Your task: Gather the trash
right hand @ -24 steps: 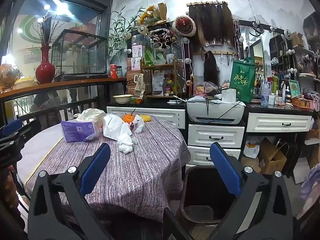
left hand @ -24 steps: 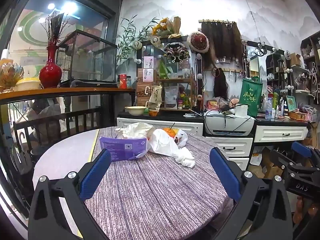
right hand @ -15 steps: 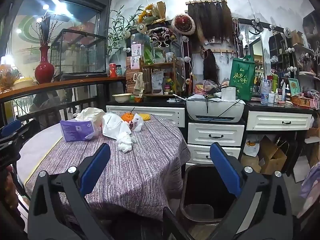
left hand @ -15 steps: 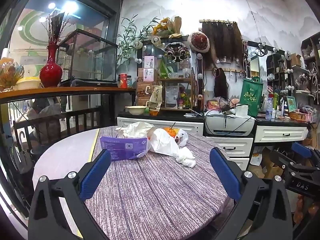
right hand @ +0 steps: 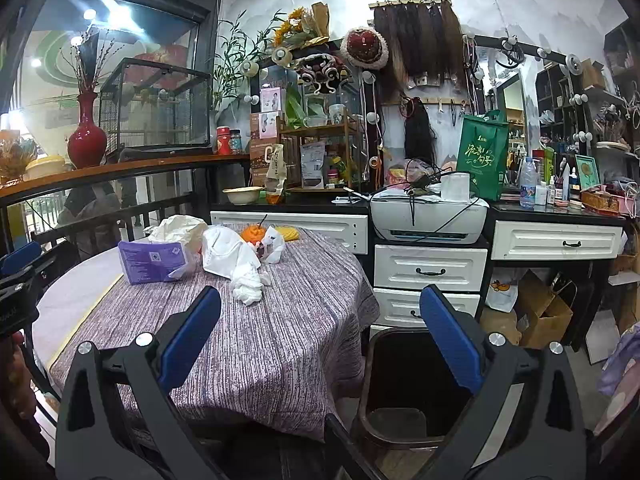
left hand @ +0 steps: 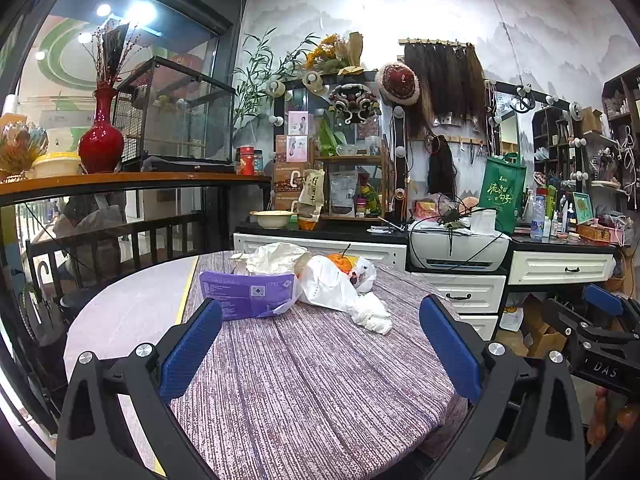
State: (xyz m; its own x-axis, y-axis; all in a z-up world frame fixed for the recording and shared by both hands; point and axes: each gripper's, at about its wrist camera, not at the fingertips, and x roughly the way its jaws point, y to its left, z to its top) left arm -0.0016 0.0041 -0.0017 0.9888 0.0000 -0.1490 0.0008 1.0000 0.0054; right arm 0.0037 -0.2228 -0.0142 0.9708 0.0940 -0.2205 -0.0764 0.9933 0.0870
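Note:
On the far part of a round table with a purple striped cloth (left hand: 312,380) (right hand: 280,340) lies a heap of trash: a purple tissue pack (left hand: 248,292) (right hand: 152,260), crumpled white paper (left hand: 272,258) (right hand: 176,228), a white plastic bag (left hand: 328,288) (right hand: 228,256), a wadded tissue (left hand: 372,316) (right hand: 248,284) and orange peel (left hand: 340,261) (right hand: 253,234). My left gripper (left hand: 320,344) hovers open over the near half of the table, empty. My right gripper (right hand: 320,340) is open and empty too, off the table's right edge above a dark waste bin (right hand: 416,392).
White drawer cabinets (right hand: 428,268) with a printer (right hand: 428,216) stand behind the table and bin. A dark railing (left hand: 120,240) and a wooden shelf with a red vase (left hand: 100,140) run along the left. Cardboard boxes (right hand: 544,312) sit on the floor at right.
Both grippers have drifted slightly closer to the table; the trash heap looks a little larger and lower in the views. Jaws stay wide and nothing has been touched.

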